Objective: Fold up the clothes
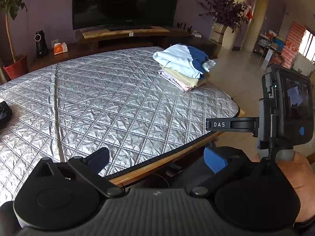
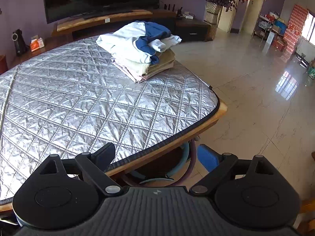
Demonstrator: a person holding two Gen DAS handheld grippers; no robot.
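A stack of folded clothes [image 1: 183, 66] [image 2: 141, 51] rests at the far right corner of the silver quilted table cover [image 1: 102, 98] [image 2: 82, 102]. Its top piece is light blue with dark blue panels, over beige and pink pieces. A dark garment [image 1: 5, 111] peeks in at the left edge of the left wrist view. My left gripper [image 1: 157, 160] is open over the table's near edge, holding nothing. My right gripper [image 2: 155, 156] is open too, empty, at the near right edge. The right gripper's body and camera [image 1: 285, 110] show to the right in the left wrist view, held by a hand [image 1: 295, 177].
A large dark TV [image 1: 126, 2] stands on a wooden console [image 1: 126, 34] beyond the table. Potted plants [image 1: 13, 29] [image 1: 224, 11] flank it. Tiled floor [image 2: 256, 98] stretches to the right. Hoops or a stool [image 2: 163, 173] sit under the table's wooden rim [image 2: 216, 116].
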